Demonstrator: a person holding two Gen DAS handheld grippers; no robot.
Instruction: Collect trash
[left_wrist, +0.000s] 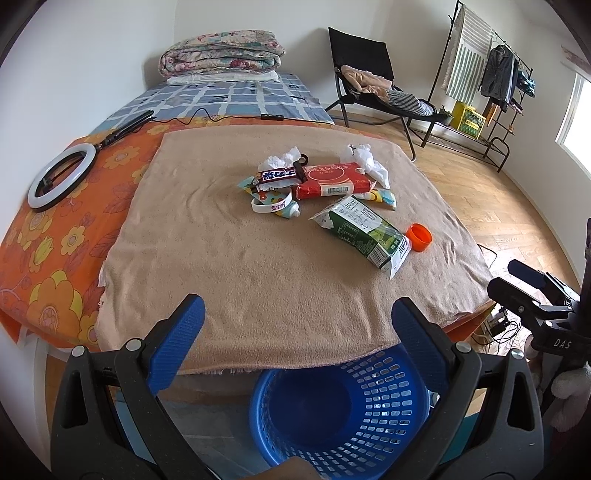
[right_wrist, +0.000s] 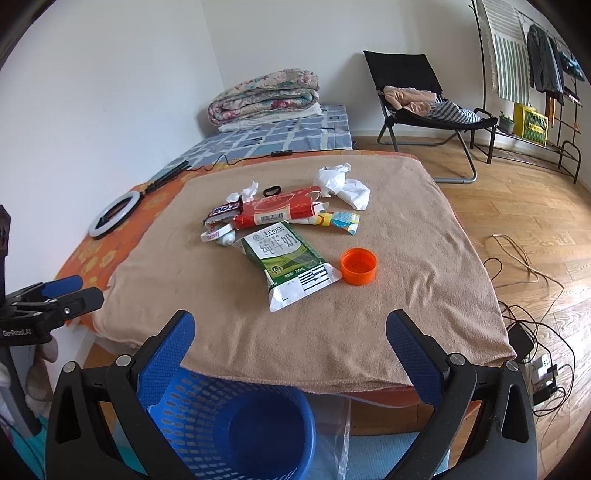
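— How are the claws held?
— Both the left gripper (left_wrist: 297, 314) and right gripper (right_wrist: 290, 330) are spread wide, nothing grasped.
— Where is the trash found?
— The milk carton (right_wrist: 286, 264) is seen at 12 o'clock on the tan blanket (right_wrist: 369, 325); the blue basket (right_wrist: 236, 424) is placed at 6 o'clock.

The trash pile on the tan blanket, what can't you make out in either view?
- Left wrist view: round blue plastic basket, far rim hidden by blanket edge, sides by fingers.
- Both views: items under red tissue pack hidden.
- Small black ring: too small to identify.
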